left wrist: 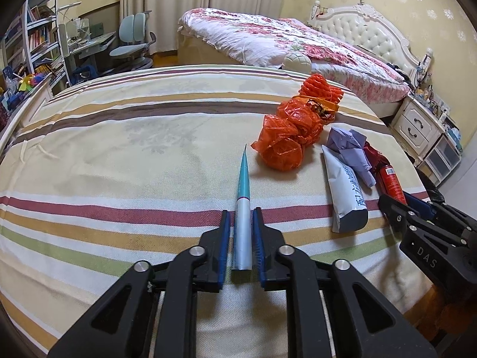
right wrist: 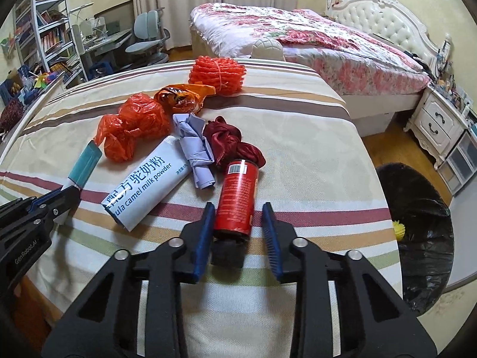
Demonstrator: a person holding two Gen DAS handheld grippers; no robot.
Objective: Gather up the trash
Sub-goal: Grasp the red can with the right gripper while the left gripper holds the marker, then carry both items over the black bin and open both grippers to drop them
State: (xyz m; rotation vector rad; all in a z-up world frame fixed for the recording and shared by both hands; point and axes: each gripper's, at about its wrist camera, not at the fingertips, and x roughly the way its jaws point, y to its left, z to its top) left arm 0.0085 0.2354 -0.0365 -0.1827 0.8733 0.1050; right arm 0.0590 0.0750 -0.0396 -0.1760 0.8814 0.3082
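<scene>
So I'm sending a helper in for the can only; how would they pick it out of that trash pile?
On the striped bedcover, go to the trash pile's near right end. The red cylindrical can with a black cap lies on its side between the open right gripper fingers, beside the white milk powder pouch. It alone is rigid and round.

Red can (right wrist: pixel 237 198), white milk-powder pouch (right wrist: pixel 146 191), teal tube (left wrist: pixel 242 211), crumpled orange bags (right wrist: pixel 134 125) lie clustered on the striped cloth (left wrist: pixel 119 155).

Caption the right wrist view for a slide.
Open right gripper straddles a red can on the striped table, bin alongside.
</scene>
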